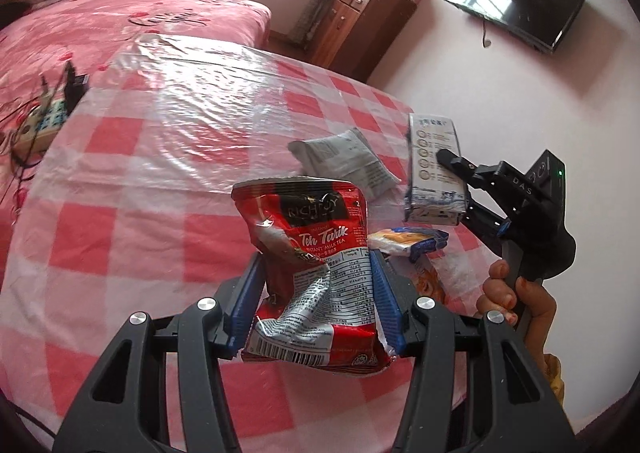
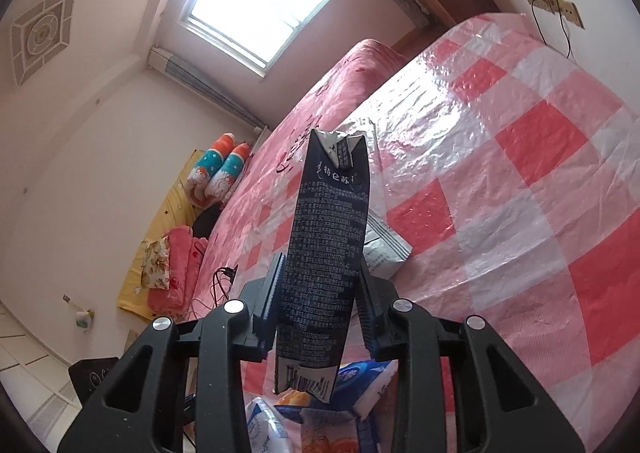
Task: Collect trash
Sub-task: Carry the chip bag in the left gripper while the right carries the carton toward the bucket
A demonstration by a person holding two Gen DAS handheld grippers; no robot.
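Note:
My left gripper [image 1: 316, 257] is shut on a crumpled red milk-tea packet [image 1: 304, 221], held above the red-and-white checked table [image 1: 160, 173]. To its right, my right gripper [image 1: 460, 169], held in a person's hand [image 1: 516, 293], grips a blue-and-white milk carton [image 1: 434, 169] off the table. In the right wrist view the carton [image 2: 328, 233] stands upright between the pads of the right gripper [image 2: 320, 265], which press on its sides. A grey-white packet [image 1: 344, 163] [image 2: 384, 249] lies on the cloth behind both. A blue-and-orange wrapper [image 1: 408, 243] lies near the table's right edge.
More wrappers [image 2: 360, 377] lie below the right gripper. A pink bed [image 1: 80, 33] with a power strip [image 1: 48, 117] borders the table on the left. A wooden cabinet [image 1: 360, 25] stands behind, and a TV [image 1: 520, 1] hangs on the wall.

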